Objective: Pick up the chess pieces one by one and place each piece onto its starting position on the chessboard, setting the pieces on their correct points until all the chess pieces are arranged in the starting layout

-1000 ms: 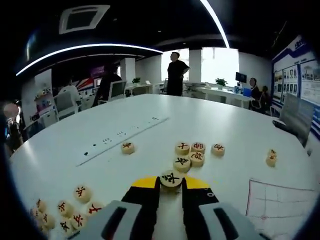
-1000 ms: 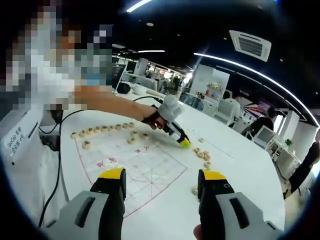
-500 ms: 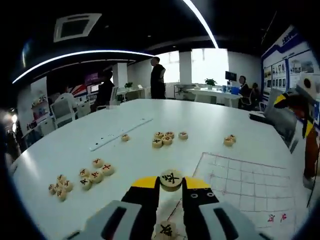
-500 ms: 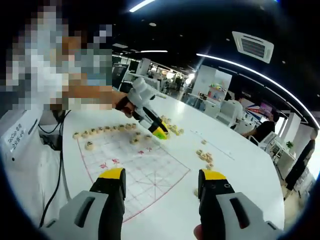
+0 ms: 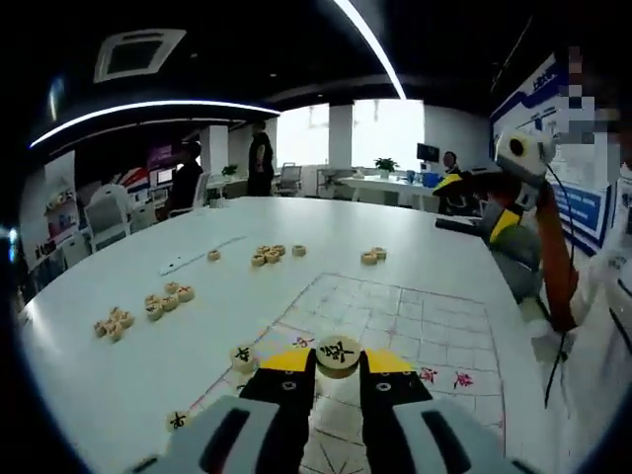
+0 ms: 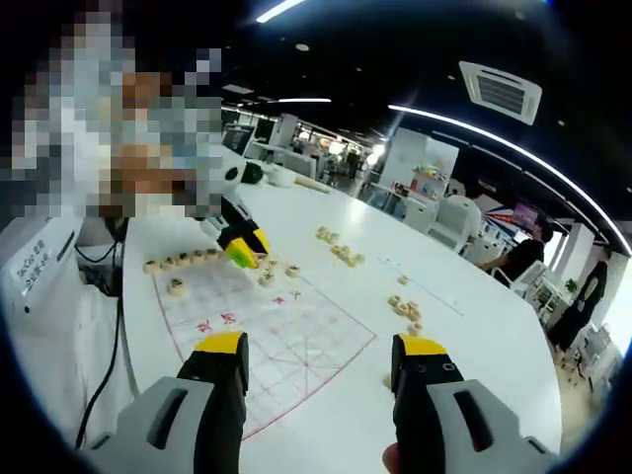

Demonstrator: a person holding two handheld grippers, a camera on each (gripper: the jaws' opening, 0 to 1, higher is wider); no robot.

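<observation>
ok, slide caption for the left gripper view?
Left gripper carries a chess piece over the chessboard.

Left gripper (image 5: 338, 370) and right gripper (image 6: 321, 365): grey bodies, black jaws, yellow tips. Person wears white sleeve (image 6: 49, 286).

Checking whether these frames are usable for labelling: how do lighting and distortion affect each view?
Left gripper view: fisheye bends the table edge; bright windows wash out behind; the piece in the left claw reads sharp. Right gripper view: ceiling light strips glare; the chessboard lines stay legible; the right claw is crisp.
</observation>
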